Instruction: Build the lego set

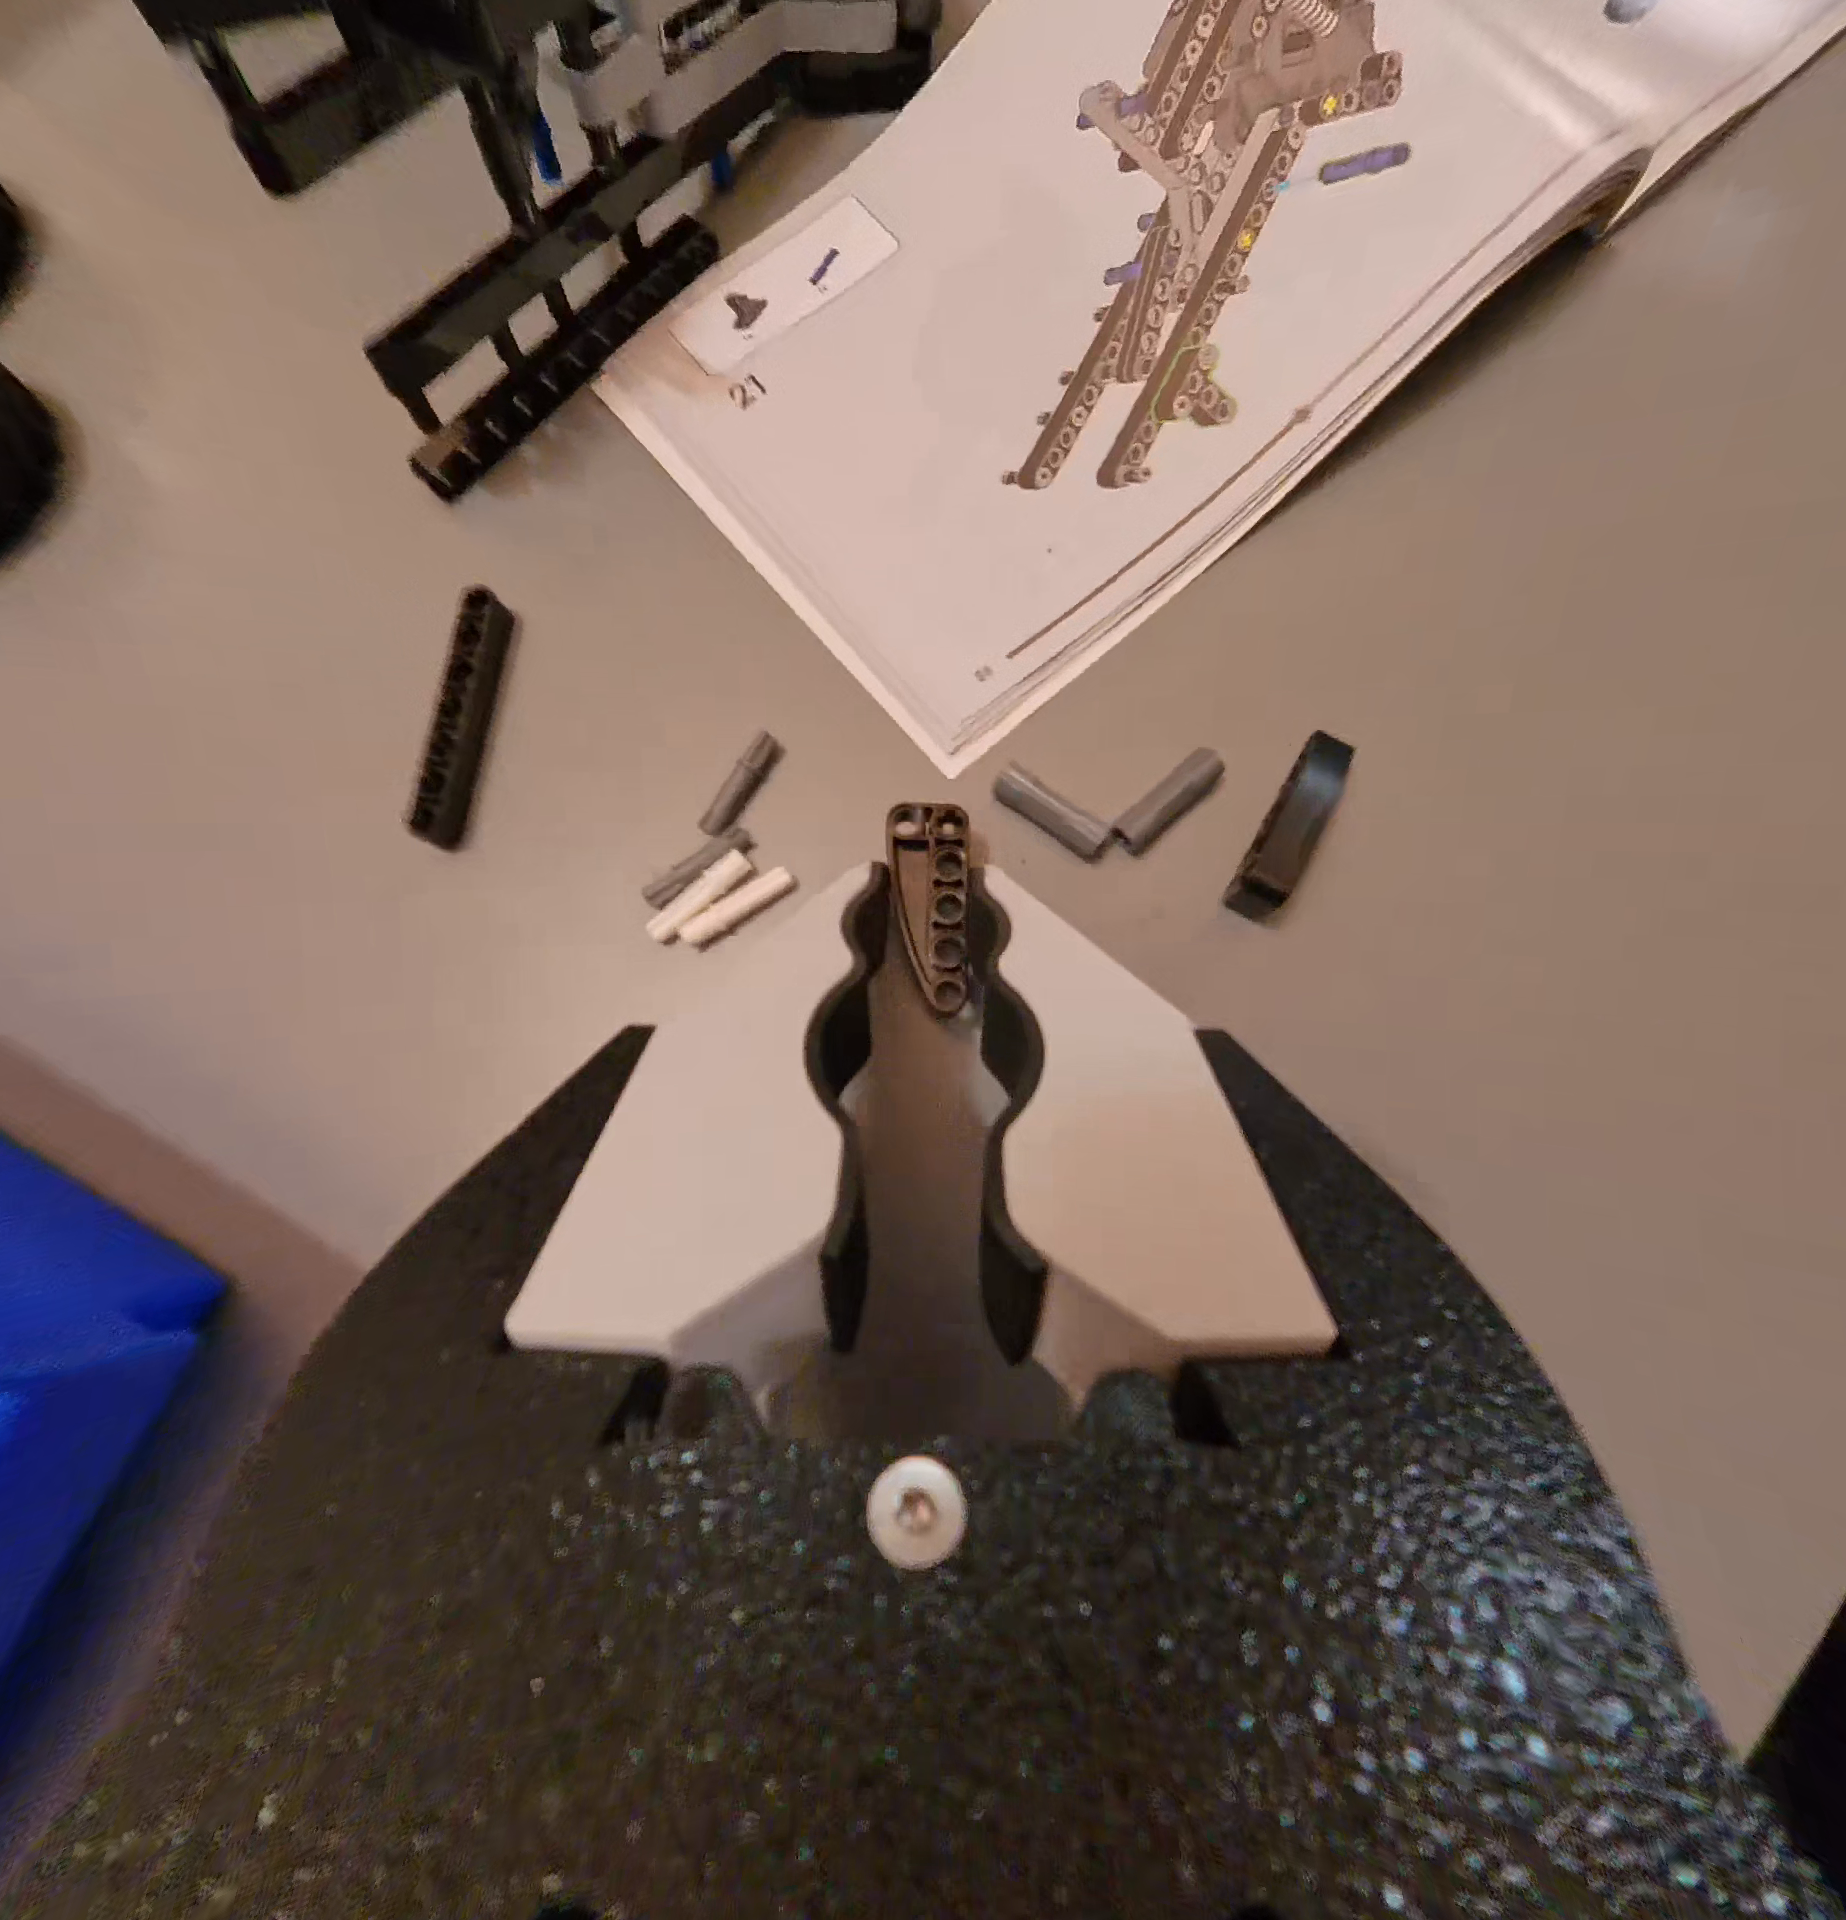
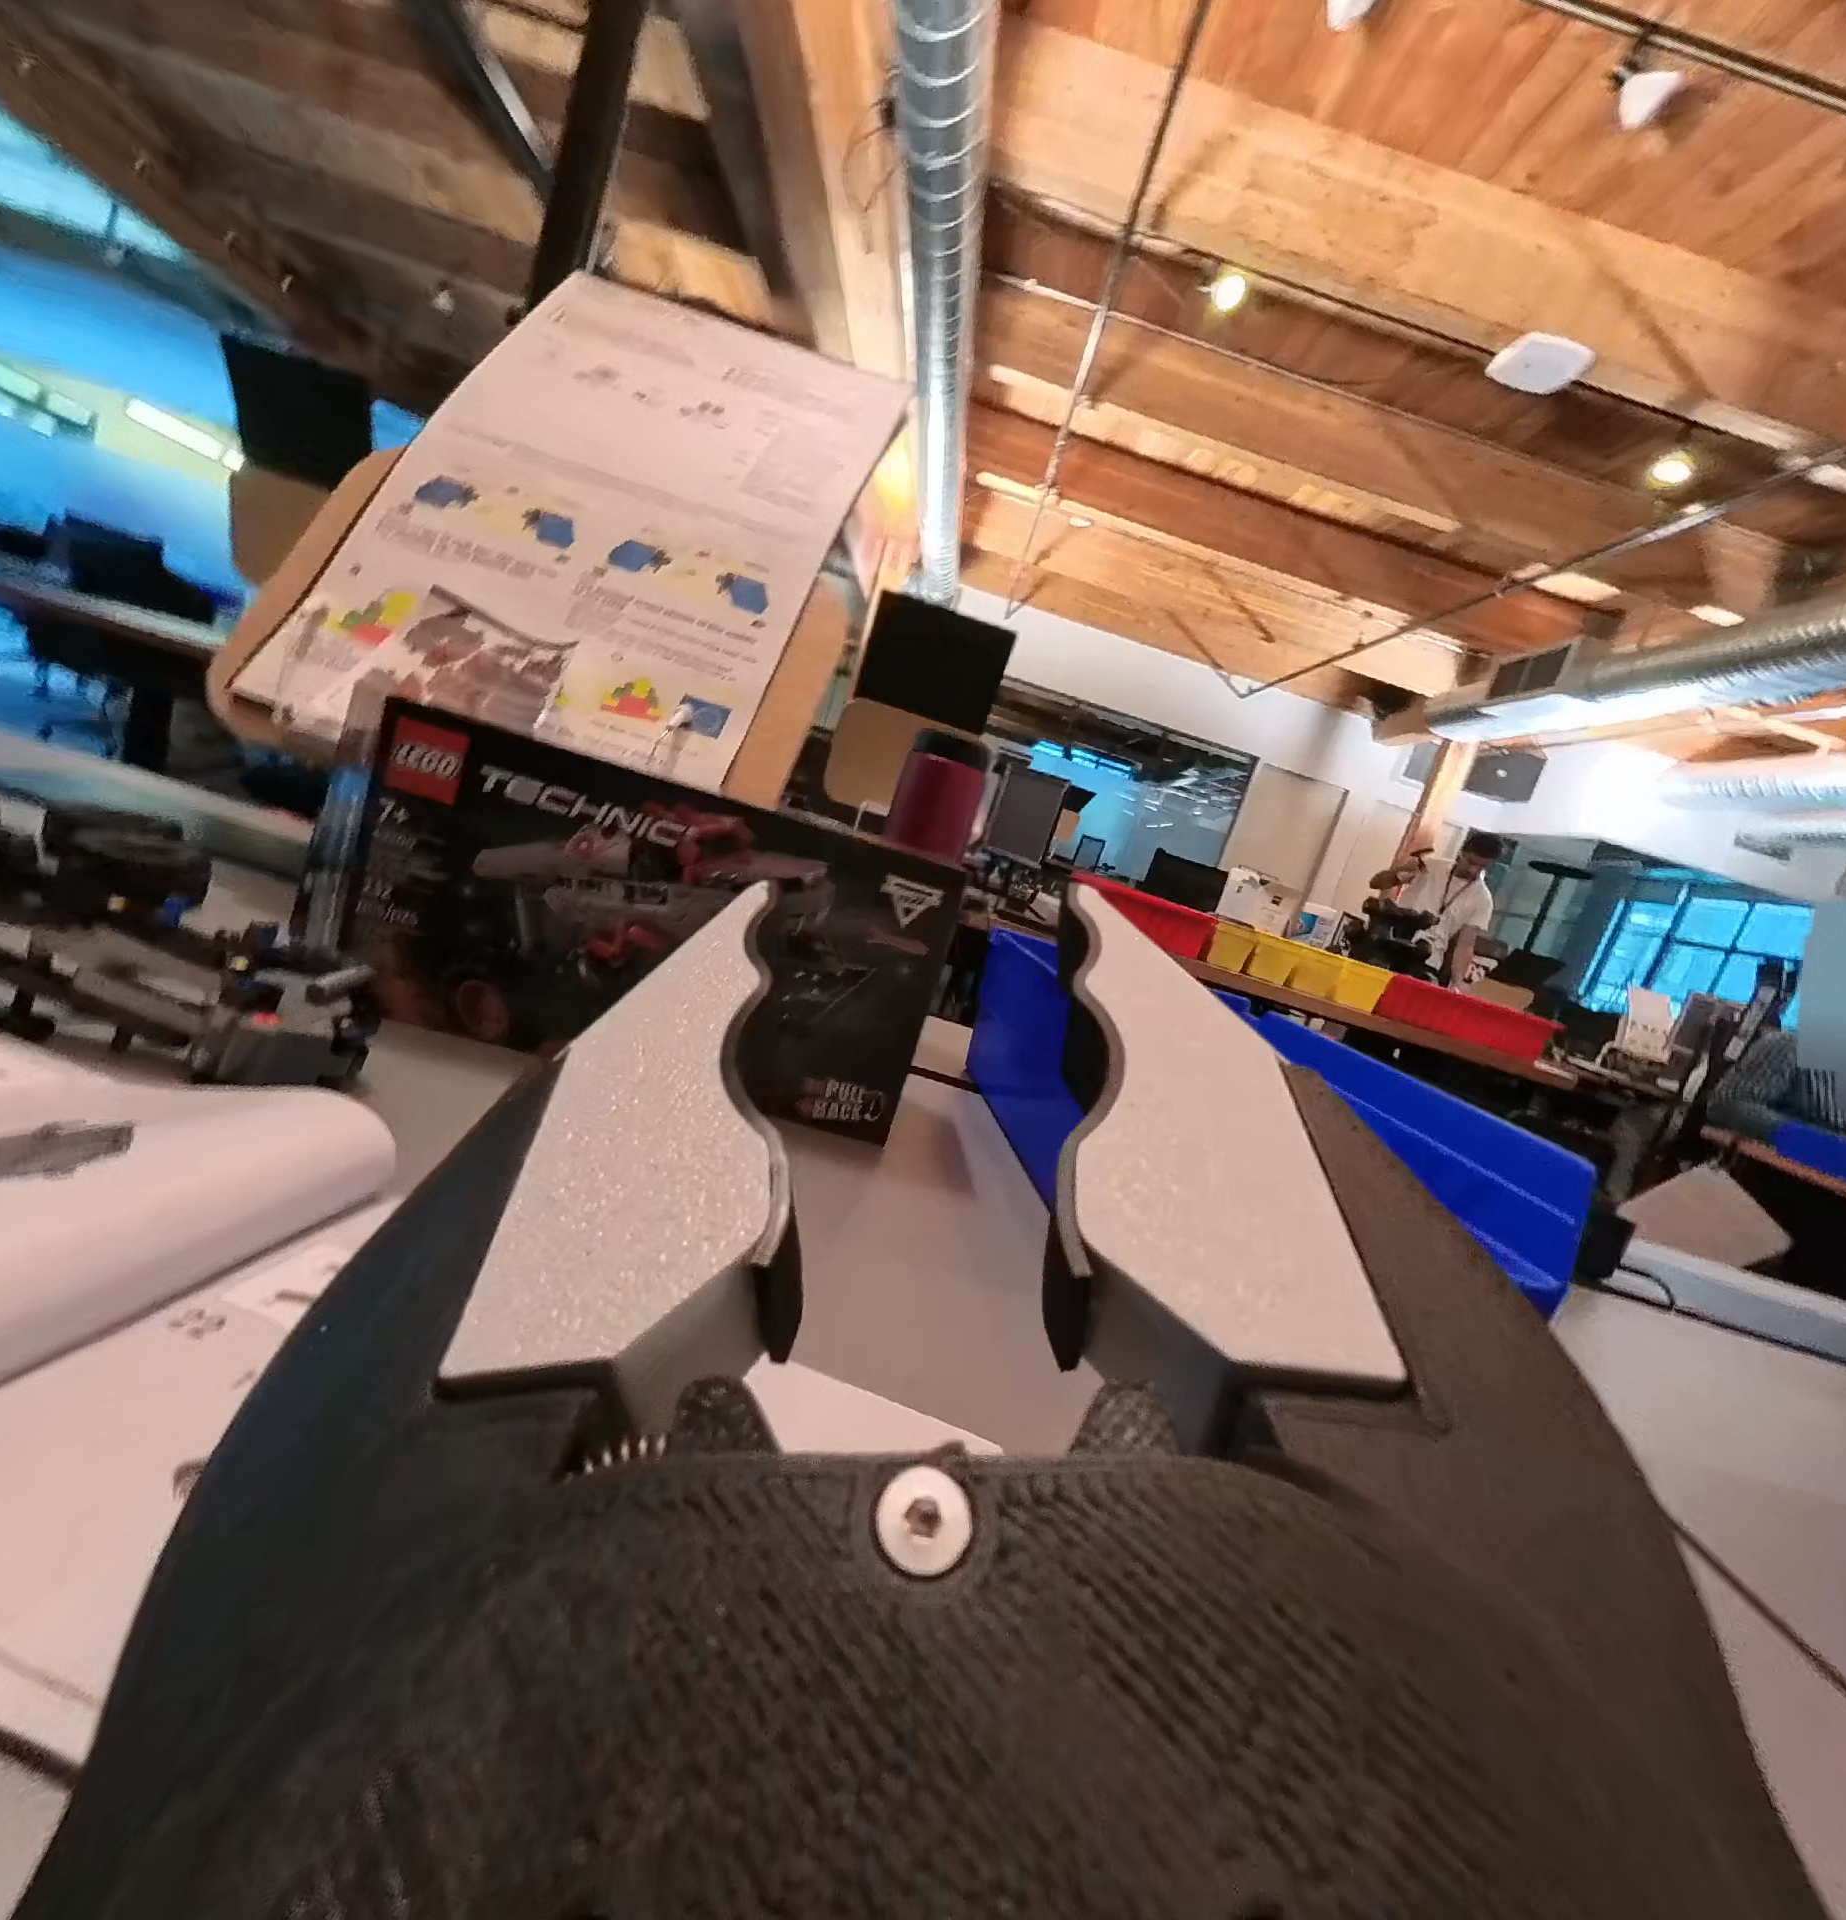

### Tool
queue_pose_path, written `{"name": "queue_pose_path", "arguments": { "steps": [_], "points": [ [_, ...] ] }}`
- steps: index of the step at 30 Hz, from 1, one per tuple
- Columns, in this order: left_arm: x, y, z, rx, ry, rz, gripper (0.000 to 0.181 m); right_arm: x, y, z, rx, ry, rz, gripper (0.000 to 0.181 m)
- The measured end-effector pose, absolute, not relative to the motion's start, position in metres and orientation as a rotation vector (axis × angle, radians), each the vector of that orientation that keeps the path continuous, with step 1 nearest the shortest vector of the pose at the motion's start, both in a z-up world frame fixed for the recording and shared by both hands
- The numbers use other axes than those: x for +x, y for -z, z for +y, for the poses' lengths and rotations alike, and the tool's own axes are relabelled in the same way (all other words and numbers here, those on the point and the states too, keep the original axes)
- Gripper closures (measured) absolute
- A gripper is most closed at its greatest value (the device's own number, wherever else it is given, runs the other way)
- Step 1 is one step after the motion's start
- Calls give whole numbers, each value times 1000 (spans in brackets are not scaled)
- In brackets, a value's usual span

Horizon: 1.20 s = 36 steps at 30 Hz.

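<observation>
I am gripping a dark curved panel piece point(image 1: 938, 909) in my left claw point(image 1: 929, 883), above the table point(image 1: 275, 935) near the open manual point(image 1: 1054, 416). My right claw point(image 2: 914, 914) is hanging released, empty. Next, probably, I am carrying it to the black frame point(image 1: 545, 343).

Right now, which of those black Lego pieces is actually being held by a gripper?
The small curved black beam with holes, pinched between the left gripper tips. The long straight beam and curved panel lie loose on the table.
</observation>
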<state>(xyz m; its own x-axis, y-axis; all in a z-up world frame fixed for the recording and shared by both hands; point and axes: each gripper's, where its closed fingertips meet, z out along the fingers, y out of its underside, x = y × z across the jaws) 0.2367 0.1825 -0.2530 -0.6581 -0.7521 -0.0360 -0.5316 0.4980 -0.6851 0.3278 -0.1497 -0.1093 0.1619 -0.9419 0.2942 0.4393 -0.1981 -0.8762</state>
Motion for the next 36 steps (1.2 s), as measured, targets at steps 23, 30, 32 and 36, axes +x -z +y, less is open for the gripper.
{"name": "queue_pose_path", "arguments": {
  "steps": [23,30,32,36],
  "points": [
    [161,134,46,-848,2283,2760,168,184,139,-6,-1632,636,-180,131],
    [159,148,47,-922,2315,2869,169,168,136,37,-1617,275,-353,146],
    [157,149,49,-935,2329,2877,169,160,145,47,-1655,234,-400,150],
    [149,155,50,-903,2321,2925,168,154,148,60,-1623,264,-408,161]
  ]
}}
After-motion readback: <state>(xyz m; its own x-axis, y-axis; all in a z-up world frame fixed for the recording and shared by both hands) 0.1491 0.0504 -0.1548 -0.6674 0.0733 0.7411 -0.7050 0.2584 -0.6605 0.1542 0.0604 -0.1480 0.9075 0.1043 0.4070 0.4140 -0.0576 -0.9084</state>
